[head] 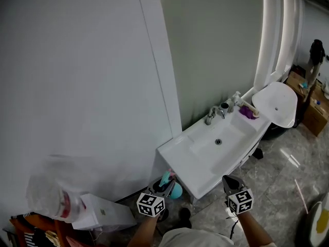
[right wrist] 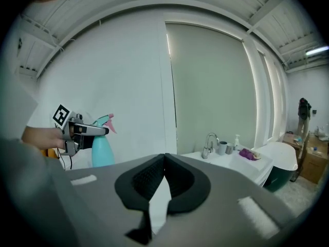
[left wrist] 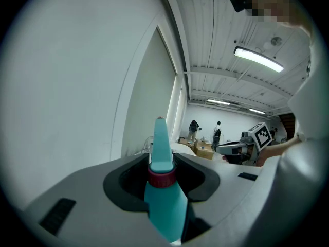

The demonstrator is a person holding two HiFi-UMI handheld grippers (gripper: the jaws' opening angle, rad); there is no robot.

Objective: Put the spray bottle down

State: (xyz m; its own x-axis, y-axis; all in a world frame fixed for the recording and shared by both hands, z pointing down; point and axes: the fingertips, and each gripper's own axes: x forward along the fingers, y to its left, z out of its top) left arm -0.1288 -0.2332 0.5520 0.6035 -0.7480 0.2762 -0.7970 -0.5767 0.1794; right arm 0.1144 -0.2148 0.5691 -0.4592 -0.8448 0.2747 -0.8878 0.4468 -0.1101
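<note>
Sink corner [head: 191, 193] stands just beside spray bottle [head: 175, 190].

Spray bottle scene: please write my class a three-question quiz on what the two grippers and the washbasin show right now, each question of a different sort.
1. True or false: the left gripper grips the spray bottle at its neck.
2. Choose one. The right gripper has its jaws: A) wide apart; B) together with nothing between them; C) closed on a cloth.
3. Short answer: has the spray bottle been set on the washbasin yet?

Key
1. True: the jaws clamp it at the red collar.
2. B.
3. No: the left gripper holds it in the air beside the washbasin's near corner.
</note>
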